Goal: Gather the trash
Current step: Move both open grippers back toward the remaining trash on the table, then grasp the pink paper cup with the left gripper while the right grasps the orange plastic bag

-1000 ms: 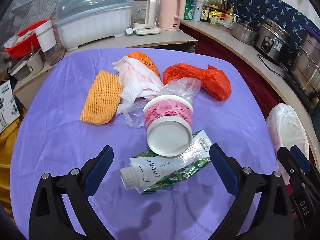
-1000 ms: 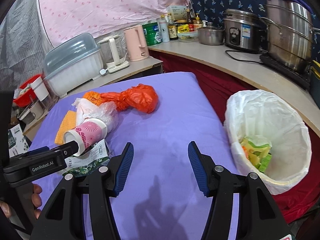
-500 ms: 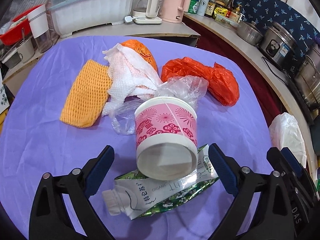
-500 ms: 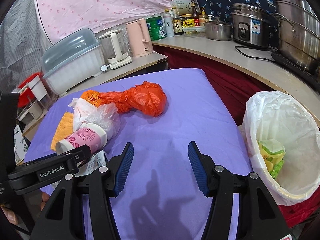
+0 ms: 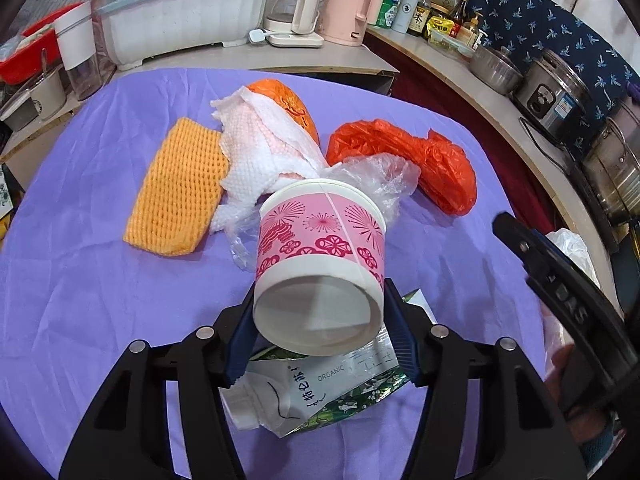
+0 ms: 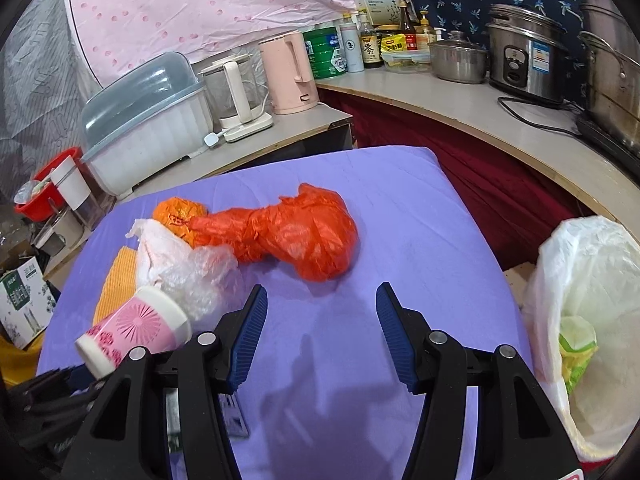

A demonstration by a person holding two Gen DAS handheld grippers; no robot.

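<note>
My left gripper [image 5: 320, 320] is shut on the base of a pink-and-white paper cup [image 5: 320, 260] that lies on its side. The cup also shows in the right wrist view [image 6: 136, 330]. Under it lies a flattened green-and-white pouch [image 5: 320, 388]. Beyond are a clear plastic bag [image 5: 376, 176], white paper towels [image 5: 260, 152], an orange mesh sleeve [image 5: 176, 184] and a red plastic bag [image 5: 412, 160], [image 6: 296, 236]. My right gripper [image 6: 320, 328] is open and empty above the purple cloth [image 6: 400, 208], near the red bag. The white-lined trash bin [image 6: 584, 320] stands at the right.
The counter behind holds a covered dish rack [image 6: 148, 120], a kettle [image 6: 290, 72], bottles, pots and a rice cooker [image 6: 528, 64]. A red basket [image 5: 24, 48] and a cup stand at the left. The table edge drops off beside the bin.
My left gripper moved forward and closed on the cup's base. My right gripper swung left, so the bin slid toward the right edge of its view.
</note>
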